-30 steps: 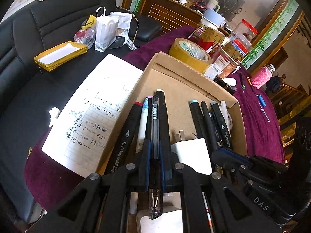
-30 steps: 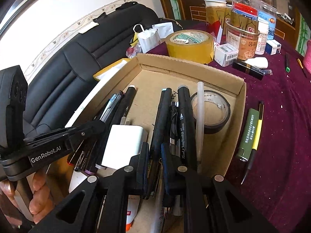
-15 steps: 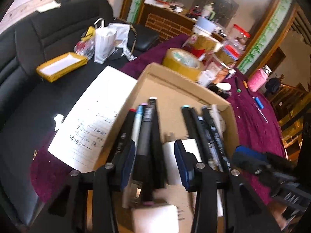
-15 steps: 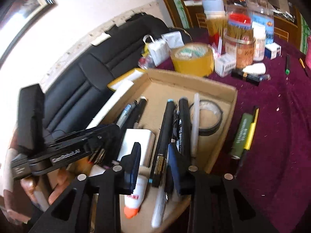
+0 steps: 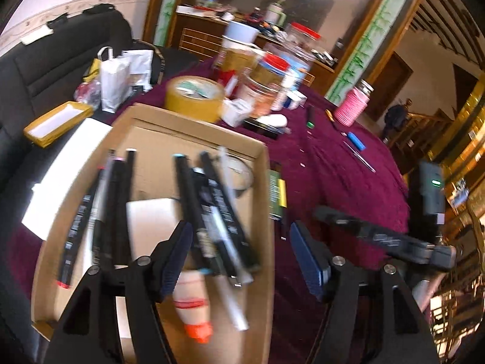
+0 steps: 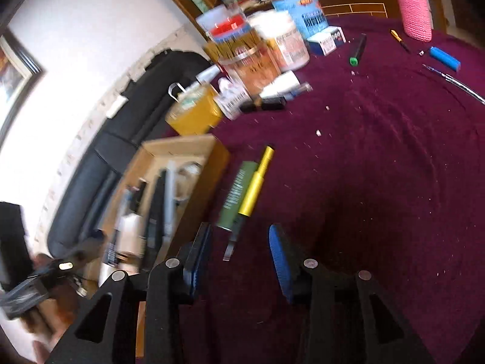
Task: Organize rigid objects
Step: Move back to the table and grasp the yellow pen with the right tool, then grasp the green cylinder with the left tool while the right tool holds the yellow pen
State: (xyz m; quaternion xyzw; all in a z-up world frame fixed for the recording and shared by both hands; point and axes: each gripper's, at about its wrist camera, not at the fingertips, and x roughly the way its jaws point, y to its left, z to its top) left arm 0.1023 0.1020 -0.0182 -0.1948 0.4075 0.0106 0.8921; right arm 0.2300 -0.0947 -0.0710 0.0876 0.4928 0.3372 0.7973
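The shallow brown cardboard box [image 5: 266,182] fills the lower left of the left wrist view, with black marker pens [image 5: 212,212] lying lengthwise inside it. Just outside its right wall, on the maroon tablecloth [image 6: 379,166], the yellow-barrelled pen [image 6: 256,185] lies beside a green tube [image 6: 235,195]. In the right wrist view, centre frame, its long axis runs lower left to upper right, just ahead of the right gripper [image 6: 239,257], which is nearer, tilted down, wide open and empty; the left gripper [image 5: 239,261] hangs open and empty over the box.

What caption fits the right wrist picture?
Open right gripper hovers over purple tablecloth, near yellow pen beside cardboard box.
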